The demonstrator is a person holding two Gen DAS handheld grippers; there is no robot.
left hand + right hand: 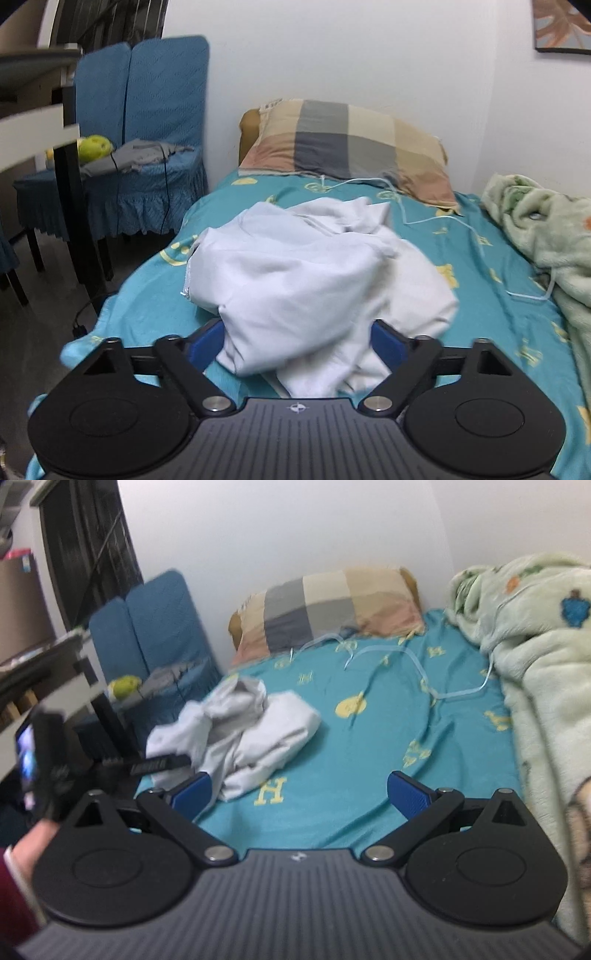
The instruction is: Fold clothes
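A crumpled white garment (306,273) lies bunched on the teal bed sheet (480,258). My left gripper (297,341) is open, its blue pads either side of the garment's near edge, with cloth draped between and over them. In the right wrist view the garment (251,731) lies at the left of the bed (369,738). My right gripper (299,794) is open and empty above the sheet, to the right of the garment. The left gripper's black body (159,764) shows at the garment's left edge.
A checked pillow (351,147) lies at the head of the bed by the white wall. A pale green blanket (535,664) is heaped along the right side. A thin white cord (424,218) runs over the sheet. Blue-covered chairs (147,147) and a dark table stand left of the bed.
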